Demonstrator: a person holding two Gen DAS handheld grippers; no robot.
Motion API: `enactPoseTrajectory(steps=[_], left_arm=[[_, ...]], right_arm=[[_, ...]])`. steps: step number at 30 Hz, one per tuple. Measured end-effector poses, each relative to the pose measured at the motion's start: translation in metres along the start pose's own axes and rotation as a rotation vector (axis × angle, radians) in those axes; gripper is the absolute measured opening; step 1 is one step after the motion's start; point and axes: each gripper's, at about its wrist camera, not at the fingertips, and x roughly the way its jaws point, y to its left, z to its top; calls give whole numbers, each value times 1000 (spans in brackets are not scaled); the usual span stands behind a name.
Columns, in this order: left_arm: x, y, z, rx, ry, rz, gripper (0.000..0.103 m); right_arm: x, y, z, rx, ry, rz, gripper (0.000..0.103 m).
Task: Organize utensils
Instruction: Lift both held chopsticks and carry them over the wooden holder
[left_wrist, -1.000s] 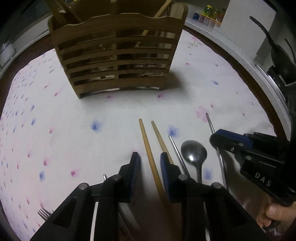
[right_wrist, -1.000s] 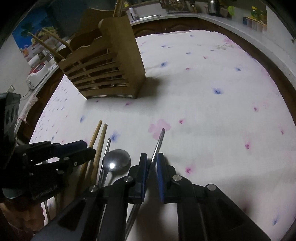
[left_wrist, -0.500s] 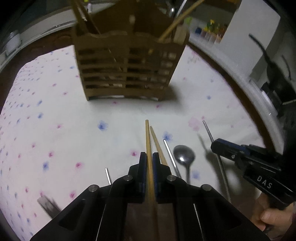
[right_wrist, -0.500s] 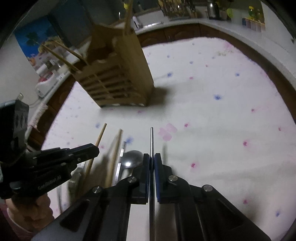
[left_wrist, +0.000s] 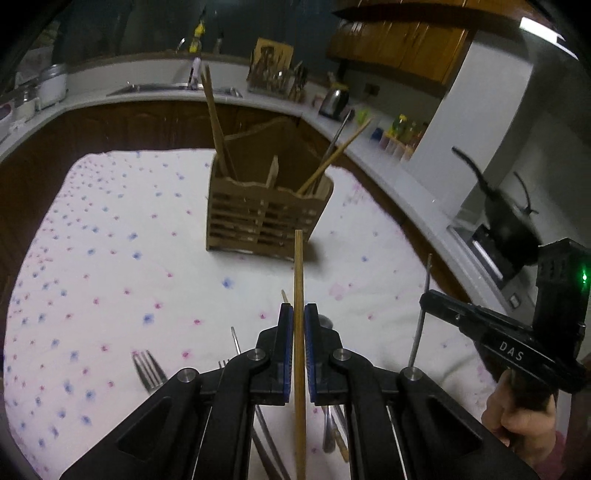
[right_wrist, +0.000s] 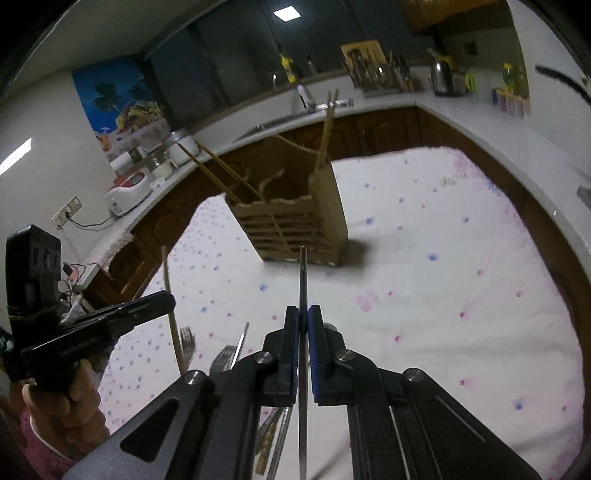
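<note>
Up close, the left gripper (left_wrist: 299, 332) squeezes a wooden chopstick (left_wrist: 298, 280) and holds it up off the table. The right gripper (right_wrist: 303, 332) pinches a thin metal chopstick (right_wrist: 303, 280) the same way. Under them, forks (left_wrist: 147, 369) and a few other utensils lie on a white cloth (left_wrist: 110, 277) with little pink and blue flowers. Farther back on the cloth stands a wooden utensil holder (left_wrist: 266, 218) with sticks poking out of it. Behind it runs a white kitchen counter (right_wrist: 461, 110) with a sink (left_wrist: 173, 88), a kettle (right_wrist: 441, 79) and brown cupboards (left_wrist: 399, 40).
</note>
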Motion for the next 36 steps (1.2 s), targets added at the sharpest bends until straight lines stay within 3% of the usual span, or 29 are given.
enactPoseTrajectory(steps=[7,13,36], left_arm=[[-55,7,-13,-28,-95,-19,4],[-80,6,-21,-27,-160,3,4],[-89,20,11,-64,-296,-5,4]], right_arm=[[-32,14,9,-36,-96,-2,5],[-45,18,17,-32,-166,-10,5],[-47,12,53,8,-288,6,5]])
